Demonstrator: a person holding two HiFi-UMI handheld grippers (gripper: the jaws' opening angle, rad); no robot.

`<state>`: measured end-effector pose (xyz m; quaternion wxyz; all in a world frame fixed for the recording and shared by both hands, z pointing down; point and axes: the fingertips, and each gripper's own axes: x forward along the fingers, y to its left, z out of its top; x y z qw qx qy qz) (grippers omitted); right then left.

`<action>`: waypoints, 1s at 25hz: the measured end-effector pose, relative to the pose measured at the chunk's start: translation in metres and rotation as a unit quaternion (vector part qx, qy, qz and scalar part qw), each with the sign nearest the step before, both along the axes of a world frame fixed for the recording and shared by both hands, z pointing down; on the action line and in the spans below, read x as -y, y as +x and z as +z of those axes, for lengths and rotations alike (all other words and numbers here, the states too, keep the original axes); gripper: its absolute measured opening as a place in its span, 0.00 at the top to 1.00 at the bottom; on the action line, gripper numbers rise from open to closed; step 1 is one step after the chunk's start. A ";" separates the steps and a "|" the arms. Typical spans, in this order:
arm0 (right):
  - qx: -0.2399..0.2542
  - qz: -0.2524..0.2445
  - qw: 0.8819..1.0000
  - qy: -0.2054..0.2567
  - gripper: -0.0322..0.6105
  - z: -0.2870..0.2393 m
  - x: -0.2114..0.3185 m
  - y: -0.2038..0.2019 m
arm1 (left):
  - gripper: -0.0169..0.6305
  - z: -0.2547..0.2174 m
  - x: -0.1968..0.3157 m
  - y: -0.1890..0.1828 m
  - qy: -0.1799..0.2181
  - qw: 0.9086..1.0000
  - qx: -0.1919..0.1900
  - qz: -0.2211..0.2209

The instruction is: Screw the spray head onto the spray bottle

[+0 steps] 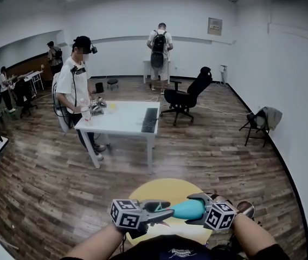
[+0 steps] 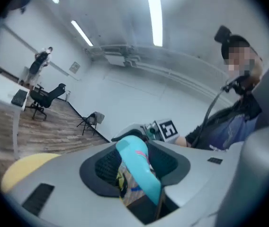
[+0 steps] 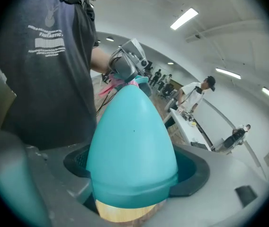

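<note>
Low in the head view, your right gripper [image 1: 200, 208] clamps wide around the spray bottle [image 1: 188, 210]. Your left gripper [image 1: 164, 213] pinches the spray head [image 2: 137, 167] at its neck. Screwing seems unfinished.

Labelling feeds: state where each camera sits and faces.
Head view: on the head, facing forward and down; both forearms show.
Left gripper view: on left hand-held gripper, facing the spray head; shirt behind.
Right gripper view: on right hand-held gripper, facing the bottle; shirt beside.
Shared: bottle, head and right gripper views.
</note>
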<state>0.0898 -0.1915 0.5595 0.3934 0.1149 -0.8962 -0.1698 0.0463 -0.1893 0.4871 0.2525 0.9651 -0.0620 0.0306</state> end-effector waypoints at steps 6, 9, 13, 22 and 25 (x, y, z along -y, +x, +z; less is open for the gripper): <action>0.070 0.090 0.992 0.062 0.25 -0.022 0.000 -0.011 | 0.35 -0.033 0.046 -0.072 -0.189 0.942 -0.258 -0.097; 0.031 0.074 0.993 0.089 0.25 -0.019 -0.005 -0.012 | 0.34 -0.026 0.026 -0.055 -0.163 0.963 -0.208 -0.057; -0.024 0.024 0.997 0.070 0.25 -0.007 -0.011 -0.009 | 0.60 0.021 -0.030 -0.002 0.051 0.995 0.074 0.045; -0.037 -0.037 0.999 -0.007 0.25 0.006 -0.015 -0.004 | 0.64 0.046 -0.035 0.006 0.133 0.966 0.214 0.065; -0.013 -0.019 1.000 0.000 0.25 -0.001 -0.009 -0.007 | 0.63 0.033 -0.025 0.002 0.105 0.982 0.155 0.026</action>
